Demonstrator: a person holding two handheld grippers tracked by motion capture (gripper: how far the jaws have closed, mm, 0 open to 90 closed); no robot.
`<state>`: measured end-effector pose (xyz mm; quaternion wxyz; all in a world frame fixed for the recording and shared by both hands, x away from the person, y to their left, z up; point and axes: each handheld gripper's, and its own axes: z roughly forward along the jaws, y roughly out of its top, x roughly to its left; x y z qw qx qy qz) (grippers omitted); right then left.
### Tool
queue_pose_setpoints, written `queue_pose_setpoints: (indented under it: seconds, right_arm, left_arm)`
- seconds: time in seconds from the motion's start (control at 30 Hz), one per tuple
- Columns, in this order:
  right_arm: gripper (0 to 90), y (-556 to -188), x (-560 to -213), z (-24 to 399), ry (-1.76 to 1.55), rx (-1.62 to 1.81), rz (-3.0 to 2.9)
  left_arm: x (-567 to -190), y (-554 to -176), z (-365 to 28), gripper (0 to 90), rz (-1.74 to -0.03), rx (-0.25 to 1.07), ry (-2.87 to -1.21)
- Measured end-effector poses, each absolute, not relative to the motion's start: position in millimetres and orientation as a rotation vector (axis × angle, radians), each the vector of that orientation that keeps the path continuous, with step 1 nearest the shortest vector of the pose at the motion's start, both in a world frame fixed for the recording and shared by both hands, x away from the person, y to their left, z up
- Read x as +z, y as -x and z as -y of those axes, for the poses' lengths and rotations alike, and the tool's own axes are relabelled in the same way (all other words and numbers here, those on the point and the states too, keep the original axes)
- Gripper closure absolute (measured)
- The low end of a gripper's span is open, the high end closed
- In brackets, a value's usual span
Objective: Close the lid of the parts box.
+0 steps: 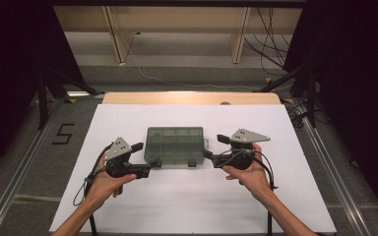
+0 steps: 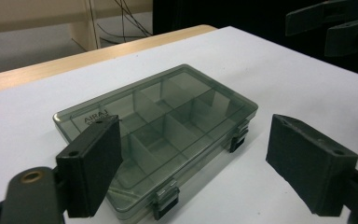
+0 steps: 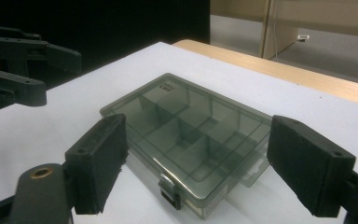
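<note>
A closed, see-through grey-green compartment box [image 1: 174,145] lies flat on the white table top [image 1: 192,201]. It has several inner dividers and two latches on its near edge. My left gripper [image 1: 145,155] is open at the box's near left corner. In the left gripper view the box [image 2: 168,126] lies just beyond the jaws, whose pads do not touch it, with my left gripper [image 2: 191,158] above its latched edge. My right gripper [image 1: 214,146] is open at the near right corner. In the right gripper view my right gripper [image 3: 196,163] frames the box [image 3: 191,135] without touching it.
A wooden strip [image 1: 192,98] borders the table's far edge. Metal rails [image 1: 24,167] run along both sides, and a black "5" [image 1: 63,133] is marked at the left. Cables [image 1: 270,44] and wooden furniture legs [image 1: 238,39] lie on the floor beyond.
</note>
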<state>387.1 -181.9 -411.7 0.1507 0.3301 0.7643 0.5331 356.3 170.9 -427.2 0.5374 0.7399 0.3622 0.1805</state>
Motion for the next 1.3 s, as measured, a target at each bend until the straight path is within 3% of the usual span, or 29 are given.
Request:
queue_pose_setpoints:
  seconds: [1.3]
  right_arm:
    - [17.4, -332, -409, 206, -0.934, 1.574, -2.151]
  left_arm:
    - [-419, -313, -168, 16.2, -0.807, 0.455, -1.742]
